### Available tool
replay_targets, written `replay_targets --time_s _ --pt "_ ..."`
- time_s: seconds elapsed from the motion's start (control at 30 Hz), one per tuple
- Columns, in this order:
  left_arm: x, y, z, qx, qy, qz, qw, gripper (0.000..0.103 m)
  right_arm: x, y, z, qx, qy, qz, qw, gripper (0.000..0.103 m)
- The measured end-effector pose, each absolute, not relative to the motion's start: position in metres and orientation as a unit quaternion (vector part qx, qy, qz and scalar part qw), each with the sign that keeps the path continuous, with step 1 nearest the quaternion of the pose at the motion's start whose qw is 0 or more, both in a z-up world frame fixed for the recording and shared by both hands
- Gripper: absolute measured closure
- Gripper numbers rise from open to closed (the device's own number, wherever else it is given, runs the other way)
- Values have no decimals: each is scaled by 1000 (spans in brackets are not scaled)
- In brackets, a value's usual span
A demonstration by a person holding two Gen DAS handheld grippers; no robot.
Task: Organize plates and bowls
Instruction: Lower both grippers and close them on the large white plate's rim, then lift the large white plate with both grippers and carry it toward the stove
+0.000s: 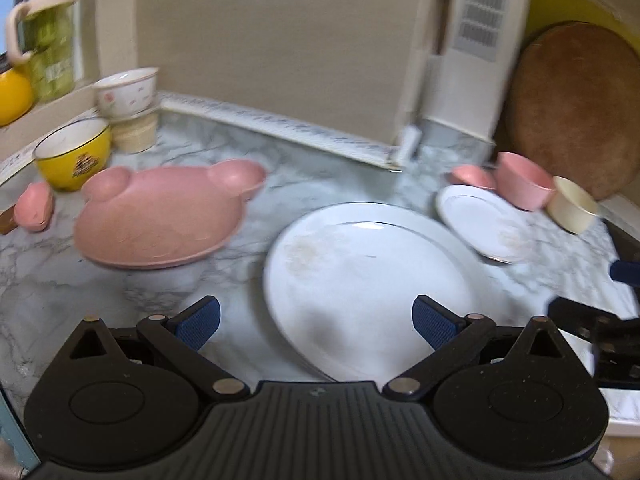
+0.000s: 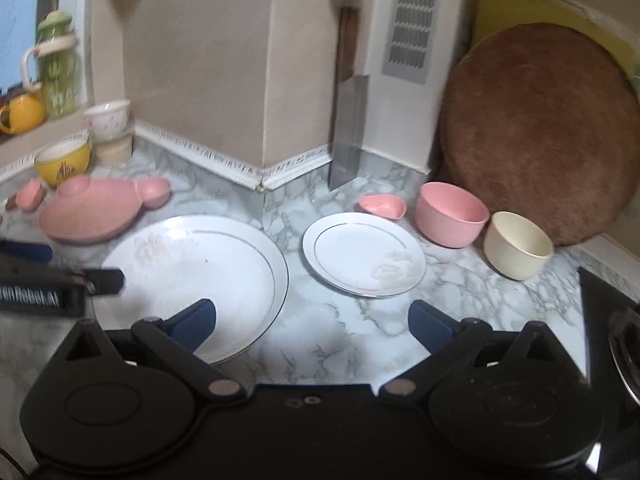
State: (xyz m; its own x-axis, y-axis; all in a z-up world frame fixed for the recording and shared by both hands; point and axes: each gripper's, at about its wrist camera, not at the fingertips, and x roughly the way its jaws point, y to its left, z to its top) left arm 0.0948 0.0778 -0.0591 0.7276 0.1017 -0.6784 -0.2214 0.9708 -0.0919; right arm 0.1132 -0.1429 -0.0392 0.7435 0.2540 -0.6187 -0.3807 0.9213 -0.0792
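Observation:
A large white plate (image 1: 372, 280) (image 2: 192, 268) lies on the marble counter. A smaller white plate (image 1: 484, 224) (image 2: 362, 254) lies to its right. A pink bear-shaped plate (image 1: 160, 216) (image 2: 92, 210) lies to the left. A pink bowl (image 2: 450, 214), a cream bowl (image 2: 518, 246) and a small pink heart dish (image 2: 382, 205) stand at the right. A yellow bowl (image 1: 74, 152) and stacked floral and cream bowls (image 1: 128, 104) stand at the back left. My left gripper (image 1: 316, 322) is open over the large plate's near edge. My right gripper (image 2: 312, 322) is open above the counter between the two white plates.
A round brown board (image 2: 536, 132) leans on the wall at right. A cleaver (image 2: 350, 132) stands against the corner. A green jar (image 2: 56, 68) and a yellow mug (image 2: 22, 114) sit on the sill. A small pink dish (image 1: 34, 206) lies far left. A black stove edge (image 2: 608, 320) is at right.

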Motion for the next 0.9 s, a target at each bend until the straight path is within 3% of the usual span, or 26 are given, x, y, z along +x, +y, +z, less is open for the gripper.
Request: replay_targets --time_s 0.17,0.23,0.37,0.5,0.57,0.63,0.9 --pt "122 105 -83 -111 403 106 902 0 151 -138 -55 -88 365 196 906 10" --pt "130 111 -91 -123 416 112 894 0 166 -132 -63 -85 383 200 898 21" --pt "138 115 -99 -135 421 116 889 1 190 -128 -79 -64 425 199 881 33" --pt "144 118 -104 -143 434 117 882 22 205 -128 -91 -20 463 211 861 57" --pt "147 121 -106 -151 438 116 879 36 207 -128 -93 -10 468 213 858 60" --pt "149 123 -106 -158 439 112 877 43 211 -129 -95 -2 471 214 856 69" --pt "154 125 -102 -160 435 103 880 66 223 -134 -94 20 479 222 849 90"
